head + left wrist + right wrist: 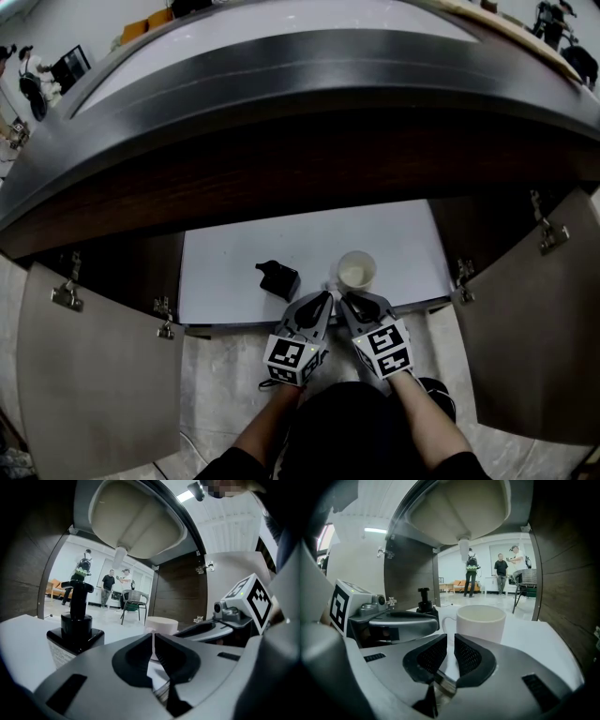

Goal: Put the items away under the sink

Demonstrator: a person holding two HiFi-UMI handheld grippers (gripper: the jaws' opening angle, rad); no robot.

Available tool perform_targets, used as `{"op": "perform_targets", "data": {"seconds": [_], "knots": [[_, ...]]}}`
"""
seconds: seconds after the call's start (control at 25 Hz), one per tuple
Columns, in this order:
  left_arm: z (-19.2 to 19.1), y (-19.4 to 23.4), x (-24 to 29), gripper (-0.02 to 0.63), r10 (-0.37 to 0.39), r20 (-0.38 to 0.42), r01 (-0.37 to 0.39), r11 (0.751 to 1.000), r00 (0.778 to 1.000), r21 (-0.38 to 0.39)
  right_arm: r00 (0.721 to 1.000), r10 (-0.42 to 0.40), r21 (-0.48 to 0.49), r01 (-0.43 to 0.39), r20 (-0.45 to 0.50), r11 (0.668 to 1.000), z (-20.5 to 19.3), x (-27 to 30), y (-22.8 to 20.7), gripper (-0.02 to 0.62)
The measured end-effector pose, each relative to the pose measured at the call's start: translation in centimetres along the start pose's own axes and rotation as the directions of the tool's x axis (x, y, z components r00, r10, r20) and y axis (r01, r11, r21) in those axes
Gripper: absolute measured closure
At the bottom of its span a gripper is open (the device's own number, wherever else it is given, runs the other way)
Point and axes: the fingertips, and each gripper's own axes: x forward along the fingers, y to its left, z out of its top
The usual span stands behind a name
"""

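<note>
Forearms side by side, reaching into the cabinet. Left gripper [323,298]: jaws together, empty. Right gripper [349,300]: jaws a slit apart, empty. White ceramic mug [356,272] and black pump bottle [278,278] stand near the front edge of the white cabinet floor [234,253].

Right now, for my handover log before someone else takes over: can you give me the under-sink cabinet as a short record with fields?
doors: left door and right door both swung open
shelf: white, holds two items
pump bottle: black, upright, left of the mug, apart from it
mug: white, upright, near the shelf's front edge
left gripper: at the front edge, jaws shut, empty
right gripper: just before the mug, jaws a slit apart, empty
</note>
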Motion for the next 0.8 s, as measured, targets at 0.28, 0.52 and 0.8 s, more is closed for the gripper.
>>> {"op": "perform_targets", "data": {"seconds": [0.28,0.52,0.8], "knots": [[0.2,-1.3,0.2,0.597,-0.032,0.002,0.032,0.999,0.999,-0.031,0.998,0.022,0.011,-0.023,0.063,1.0,1.3,-1.4,0.3,0.538],[1.6,-2.7,0.3,0.597,-0.031,0.039,0.031,0.999,0.999,-0.013,0.992,0.016,-0.008,-0.015,0.124,1.0,2.7,-3.3,0.7,0.54],[5.5,-4.4,-0.1,0.598,-0.051,0.104,0.046,0.998,0.993,0.044,0.966,-0.024,-0.048,0.038,0.259,0.998,6.3,-6.5,1.3,0.558]]}}
